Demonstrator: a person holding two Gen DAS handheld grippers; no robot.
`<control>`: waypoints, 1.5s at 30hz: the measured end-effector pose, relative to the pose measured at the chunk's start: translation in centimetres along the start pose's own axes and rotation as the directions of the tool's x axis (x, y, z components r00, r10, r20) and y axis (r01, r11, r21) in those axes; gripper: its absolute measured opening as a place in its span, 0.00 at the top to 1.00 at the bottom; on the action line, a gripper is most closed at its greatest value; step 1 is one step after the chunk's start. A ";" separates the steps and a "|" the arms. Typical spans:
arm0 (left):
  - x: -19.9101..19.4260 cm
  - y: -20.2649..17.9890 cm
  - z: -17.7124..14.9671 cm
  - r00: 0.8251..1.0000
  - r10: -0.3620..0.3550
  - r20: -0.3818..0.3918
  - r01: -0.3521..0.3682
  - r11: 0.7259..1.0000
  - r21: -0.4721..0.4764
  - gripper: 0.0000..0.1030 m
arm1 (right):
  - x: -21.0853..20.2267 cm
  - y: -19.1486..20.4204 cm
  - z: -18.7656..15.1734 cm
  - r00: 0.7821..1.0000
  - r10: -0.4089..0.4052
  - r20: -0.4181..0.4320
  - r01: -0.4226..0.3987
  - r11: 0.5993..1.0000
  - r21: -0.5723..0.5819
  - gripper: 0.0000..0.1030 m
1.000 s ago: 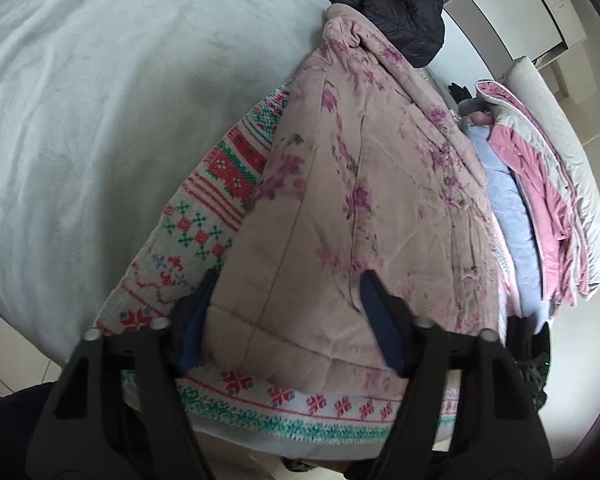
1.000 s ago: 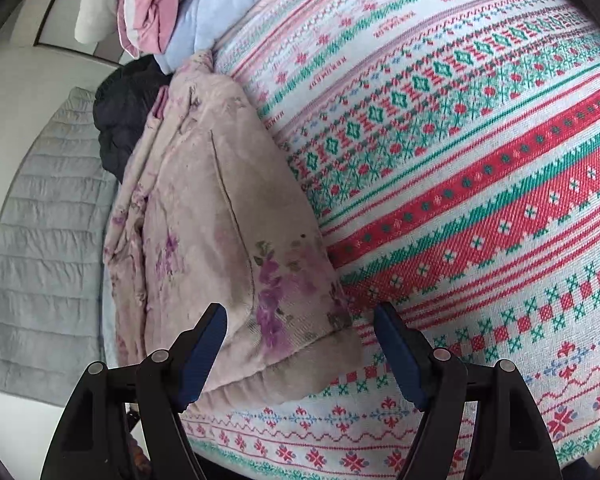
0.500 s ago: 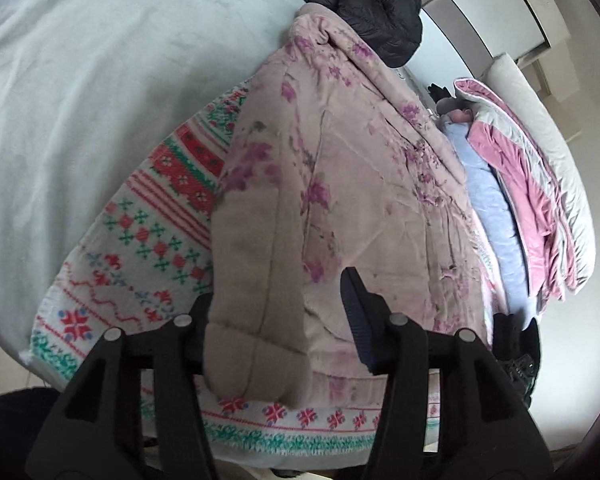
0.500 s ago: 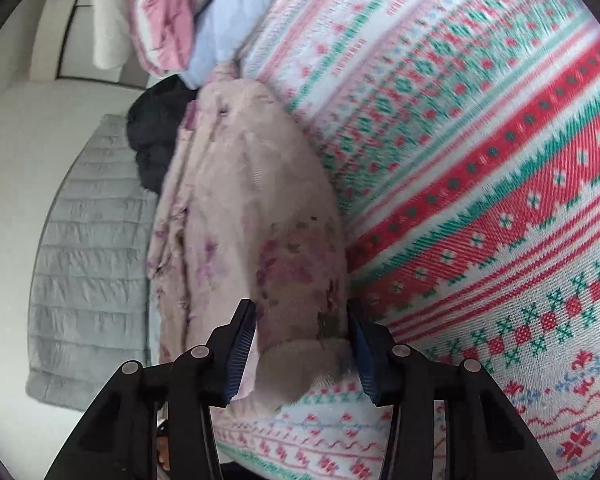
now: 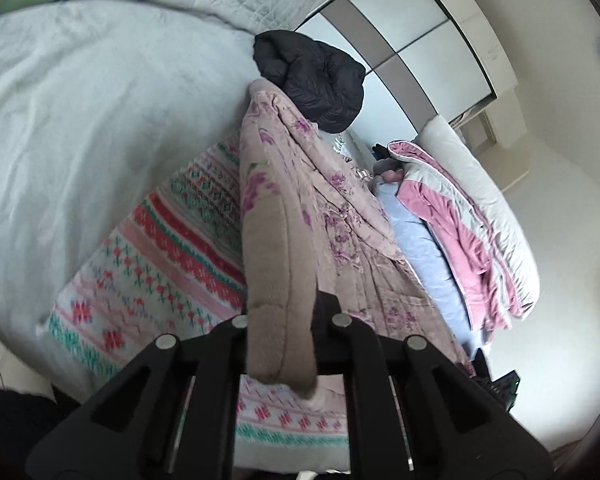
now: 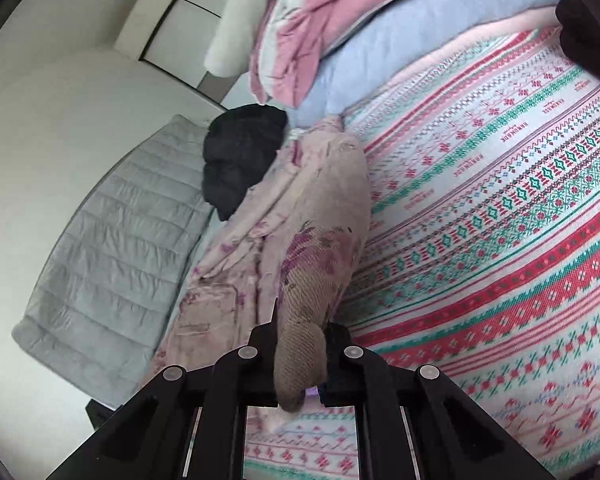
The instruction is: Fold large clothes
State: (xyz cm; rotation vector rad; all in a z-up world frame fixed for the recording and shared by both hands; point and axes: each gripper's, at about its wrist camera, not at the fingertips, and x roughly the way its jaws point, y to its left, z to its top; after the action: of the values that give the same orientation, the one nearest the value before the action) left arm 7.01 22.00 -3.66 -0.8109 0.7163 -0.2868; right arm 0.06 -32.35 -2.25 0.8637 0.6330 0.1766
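A padded pink garment with purple flowers (image 5: 300, 208) lies along a patterned red, green and white bed cover (image 5: 172, 248). My left gripper (image 5: 282, 316) is shut on the garment's near hem, which bulges up between the fingers and is lifted off the cover. In the right wrist view the same floral garment (image 6: 324, 208) stretches away toward the bed's far end. My right gripper (image 6: 300, 336) is shut on another corner of that hem, a bunched roll of fabric pinched between the pads and raised above the patterned cover (image 6: 500, 220).
A black puffy jacket (image 5: 316, 80) sits at the garment's far end. Pink and white bedding (image 5: 460, 232) and a pale blue blanket (image 6: 400, 44) are piled beside it. A pale grey blanket (image 5: 80, 120) covers the bed's left side; a grey quilted pad (image 6: 112, 256) lies beyond.
Both grippers closed from wide open onto the garment's near hem and rose, lifting the pinched fabric off the cover. Both views tilted up, showing more of the room.
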 end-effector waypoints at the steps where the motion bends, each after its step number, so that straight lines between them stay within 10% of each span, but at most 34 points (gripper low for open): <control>1: -0.7 0.0 -0.3 1.000 0.002 0.007 -0.002 1.000 0.000 0.90 | -0.6 0.5 -0.3 1.000 0.021 0.007 -0.021 1.000 0.000 0.90; 15: -17.6 -10.0 -6.5 0.991 -0.081 0.110 0.057 0.977 0.205 0.89 | -17.3 10.9 -4.7 0.962 0.222 0.160 -0.182 0.957 -0.227 0.90; 22: -12.1 -6.4 -6.5 0.999 -0.002 -0.035 0.005 0.998 0.068 0.89 | -11.5 6.2 -5.4 0.994 0.090 0.054 -0.083 0.990 -0.116 0.90; 34: -8.9 -9.5 -0.4 0.997 -0.074 0.028 0.074 0.997 0.005 0.89 | -6.8 8.8 -1.5 0.989 0.141 0.048 -0.131 0.978 -0.162 0.90; 45: 0.9 -13.8 14.2 0.988 0.018 0.152 0.013 0.979 -0.202 0.81 | 3.0 14.4 13.2 0.981 0.172 0.096 -0.160 0.980 -0.121 0.89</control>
State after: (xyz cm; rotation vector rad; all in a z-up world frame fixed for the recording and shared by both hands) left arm 17.80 20.27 12.90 -1.0142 0.6074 -0.1479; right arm 11.67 -30.44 13.61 0.8109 0.4475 0.3126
